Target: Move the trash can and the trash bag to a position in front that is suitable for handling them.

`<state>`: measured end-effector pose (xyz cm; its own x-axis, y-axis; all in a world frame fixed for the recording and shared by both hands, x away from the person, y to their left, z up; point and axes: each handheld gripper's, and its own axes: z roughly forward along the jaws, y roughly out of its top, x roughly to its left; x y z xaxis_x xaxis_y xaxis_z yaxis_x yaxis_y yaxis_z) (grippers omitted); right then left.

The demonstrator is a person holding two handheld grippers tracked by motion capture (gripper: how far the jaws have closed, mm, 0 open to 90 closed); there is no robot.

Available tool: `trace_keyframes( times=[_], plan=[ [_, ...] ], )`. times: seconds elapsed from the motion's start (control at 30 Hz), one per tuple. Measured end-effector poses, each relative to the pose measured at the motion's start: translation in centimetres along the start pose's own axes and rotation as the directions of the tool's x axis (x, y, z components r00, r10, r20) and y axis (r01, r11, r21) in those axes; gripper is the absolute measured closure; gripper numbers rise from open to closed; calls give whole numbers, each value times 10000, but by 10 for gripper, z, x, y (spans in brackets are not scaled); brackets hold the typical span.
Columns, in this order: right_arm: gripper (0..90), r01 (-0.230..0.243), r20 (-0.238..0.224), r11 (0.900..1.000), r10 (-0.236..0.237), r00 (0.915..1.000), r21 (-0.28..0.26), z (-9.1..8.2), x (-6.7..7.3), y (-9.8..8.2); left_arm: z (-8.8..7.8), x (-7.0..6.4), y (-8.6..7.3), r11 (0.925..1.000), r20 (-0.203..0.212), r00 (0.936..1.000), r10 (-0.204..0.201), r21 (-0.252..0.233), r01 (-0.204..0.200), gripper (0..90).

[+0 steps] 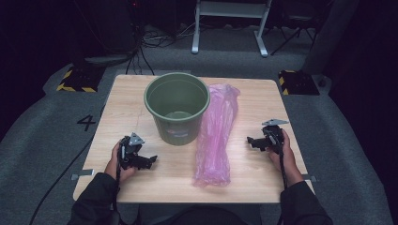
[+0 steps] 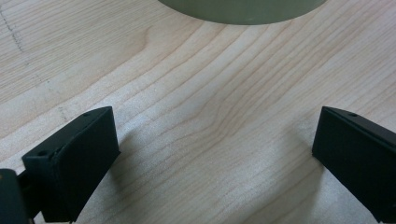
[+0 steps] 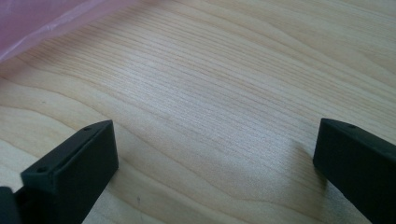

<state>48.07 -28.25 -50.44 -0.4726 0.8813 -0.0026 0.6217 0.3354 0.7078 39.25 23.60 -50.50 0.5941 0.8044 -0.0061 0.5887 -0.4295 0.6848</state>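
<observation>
The left gripper (image 1: 151, 161) rests low on the pale wooden table (image 1: 244, 183), jaws spread wide around nothing. The right gripper (image 1: 250, 140) sits likewise, jaws wide apart and empty. Between them stands a round olive-green plastic bucket (image 1: 177, 108), with a crumpled pink translucent plastic bag (image 1: 216, 140) lying against its right side.

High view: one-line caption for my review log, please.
Both open grippers, left and right, rest on the wooden table flanking a green bucket and pink plastic bag.
</observation>
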Motion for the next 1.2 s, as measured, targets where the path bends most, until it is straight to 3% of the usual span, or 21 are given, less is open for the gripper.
trace_keyframes(
  times=[0.4,0.6,0.67,0.7,0.77,0.8,0.9,1.0,1.03,1.07,1.13,1.17,1.2],
  plan=[
    [3,-95,155,10000,95,9998,3,0,3,0,-3,-1,-3,9998,104,9998,178,-5,-178,3],
    [54,-26,112,9998,24,9999,199,-4,5,1,-3,-1,-3,9997,166,9996,223,24,-224,1],
    [172,111,-166,9999,-111,9998,-5,-7,4,-1,-4,-1,-4,9998,189,9996,192,20,-192,4],
    [189,162,-235,9998,-164,9996,-102,-8,4,-1,-4,0,-4,9998,200,9996,217,25,-218,4],
    [161,120,-373,9997,-129,9992,-231,-9,4,-1,-4,0,-4,9997,209,9995,226,27,-226,4],
    [152,167,-686,9991,-194,9975,-396,-11,4,-1,-4,0,-4,9997,227,9995,233,28,-234,4],
    [148,511,-874,9958,-577,9945,-756,-15,8,0,-4,0,-4,9997,256,9994,250,-1,-250,3],
    [156,814,-1033,9915,-918,9904,-1011,-19,13,2,-4,0,-4,9997,265,9993,260,0,-260,2],
    [159,1264,-1063,9858,-1381,9847,-1103,-22,21,4,-4,0,-4,9997,266,9993,262,2,-262,3],
    [159,1264,-1063,9858,-1381,9847,-1103,-22,21,4,-4,0,-4,9997,266,9993,262,2,-262,3],
    [182,1938,-1340,9722,-2111,9682,-1311,-27,35,6,-4,0,-4,9997,265,9993,260,-1,-260,3],
    [182,1938,-1340,9722,-2111,9682,-1311,-27,35,6,-4,0,-4,9997,265,9993,260,-1,-260,3],
    [196,2325,-1443,9621,-2527,9567,-1427,-29,45,7,-4,0,-4,9997,265,9993,259,-1,-259,3]
  ],
)
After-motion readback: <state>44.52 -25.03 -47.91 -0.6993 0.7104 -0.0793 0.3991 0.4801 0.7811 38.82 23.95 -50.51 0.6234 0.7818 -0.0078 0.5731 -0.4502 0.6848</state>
